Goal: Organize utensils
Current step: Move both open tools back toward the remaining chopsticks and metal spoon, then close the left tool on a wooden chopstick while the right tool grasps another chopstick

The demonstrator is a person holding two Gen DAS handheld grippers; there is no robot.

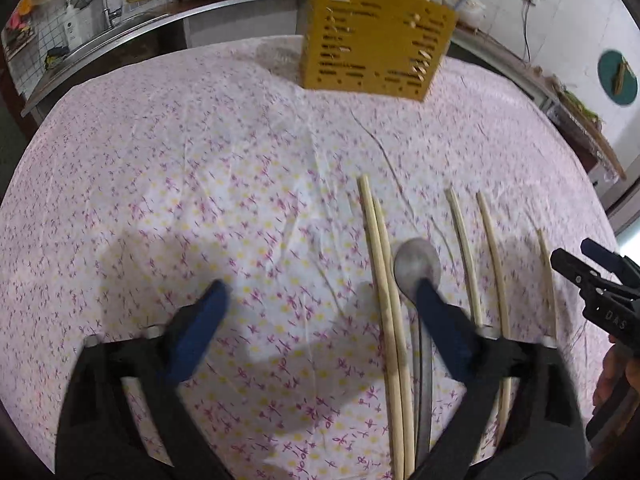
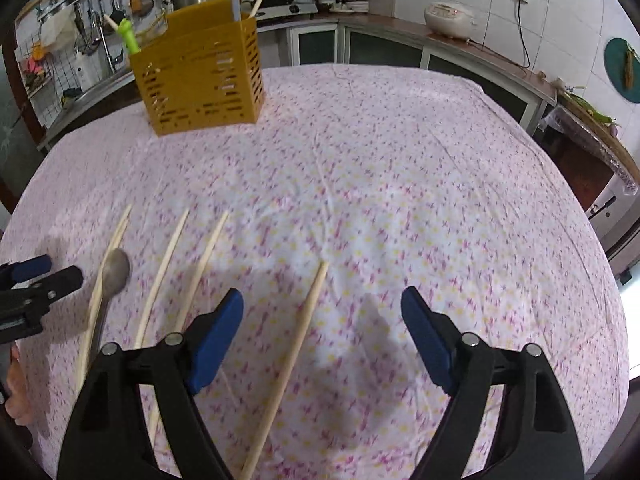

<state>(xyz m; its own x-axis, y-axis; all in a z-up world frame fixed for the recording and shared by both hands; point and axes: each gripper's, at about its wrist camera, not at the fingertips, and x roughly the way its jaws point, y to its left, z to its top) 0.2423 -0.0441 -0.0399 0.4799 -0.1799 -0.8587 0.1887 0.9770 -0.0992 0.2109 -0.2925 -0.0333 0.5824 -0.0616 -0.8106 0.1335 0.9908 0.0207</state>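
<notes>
A yellow slotted utensil holder point(image 1: 376, 44) stands at the far side of the table, also in the right wrist view point(image 2: 200, 76), with a green utensil and a chopstick in it. Several wooden chopsticks point(image 1: 384, 292) lie on the floral tablecloth beside a metal spoon point(image 1: 416, 268). My left gripper point(image 1: 320, 292) is open above the cloth, its right finger over the spoon's handle. My right gripper point(image 2: 322, 300) is open, with one chopstick point(image 2: 296, 348) lying between its fingers. The spoon point(image 2: 114, 272) and other chopsticks point(image 2: 168, 268) lie to its left.
The round table point(image 2: 400, 160) wears a pink floral cloth. A kitchen counter with sink, stove, pots and a rice cooker point(image 2: 448, 20) runs behind it. The right gripper shows at the right edge of the left wrist view point(image 1: 592, 280).
</notes>
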